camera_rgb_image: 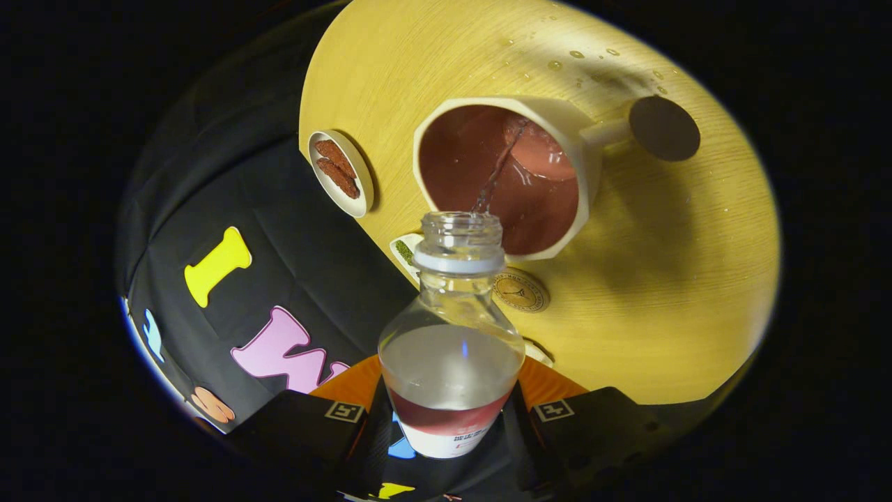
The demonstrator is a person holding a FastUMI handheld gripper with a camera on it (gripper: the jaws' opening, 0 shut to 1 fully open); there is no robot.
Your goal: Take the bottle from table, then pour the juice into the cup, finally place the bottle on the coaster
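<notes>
Biscuits on a small saucer (341, 173) sit at about ten o'clock from the bottle, near the edge of the round wooden table (669, 293). Next comes the bottle (451, 335) itself, clamped between the two fingers of the gripper (451, 418), which press on its labelled lower body from either side. It is tipped forward, mouth toward twelve o'clock, and a thin clear stream runs from it into the cup (502, 178) just beyond. The cup is pale outside and reddish within, its handle pointing to three o'clock. A dark round coaster (664, 128) lies at the end of that handle, at about two o'clock from the bottle.

The bottle looks like thin clear plastic: light, lighter as it empties, and likely to dent under a hard squeeze. Drops on the table suggest wet, slippery surfaces. The hold on the wide lower body seems sound. The hand is pitched well forward and rolled, so the table reads as tilted.
</notes>
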